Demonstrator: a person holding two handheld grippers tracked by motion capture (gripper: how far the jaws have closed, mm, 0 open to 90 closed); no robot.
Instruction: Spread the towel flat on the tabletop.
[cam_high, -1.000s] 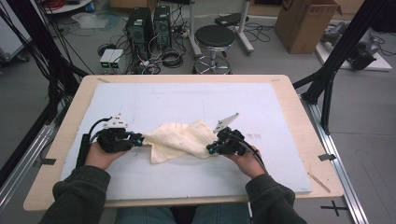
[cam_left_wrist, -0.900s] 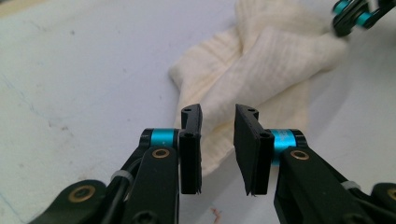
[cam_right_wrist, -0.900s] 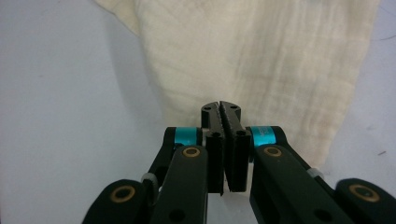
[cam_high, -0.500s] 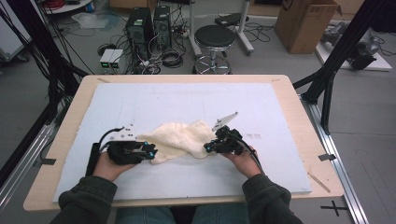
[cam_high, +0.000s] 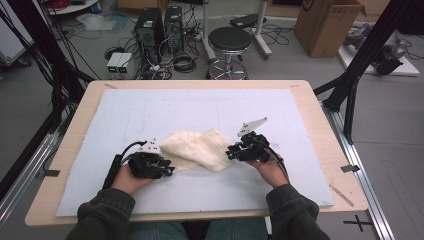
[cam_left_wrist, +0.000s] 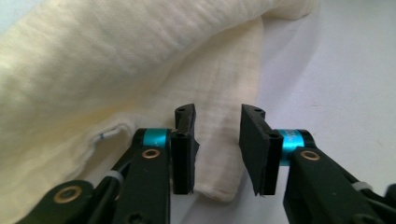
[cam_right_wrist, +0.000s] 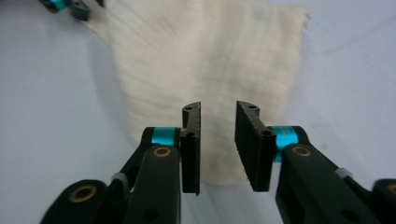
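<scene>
The cream cloth (cam_high: 197, 149) lies rumpled and half folded mid-bench (cam_high: 310, 107). Left gripper (cam_left_wrist: 217, 149) and right gripper (cam_right_wrist: 218, 145) each straddle a corner, fingers apart, nothing gripped yet; any folding looks barely begun.

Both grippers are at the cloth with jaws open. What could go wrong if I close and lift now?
1. The left gripper straddles a folded end of the cream cloth; closing may catch one layer only, so the rest could sag.
2. The right gripper sits at the very edge of its corner; a shallow bite might slip out.
3. Jaws close to the white mat could pinch it too.
</scene>
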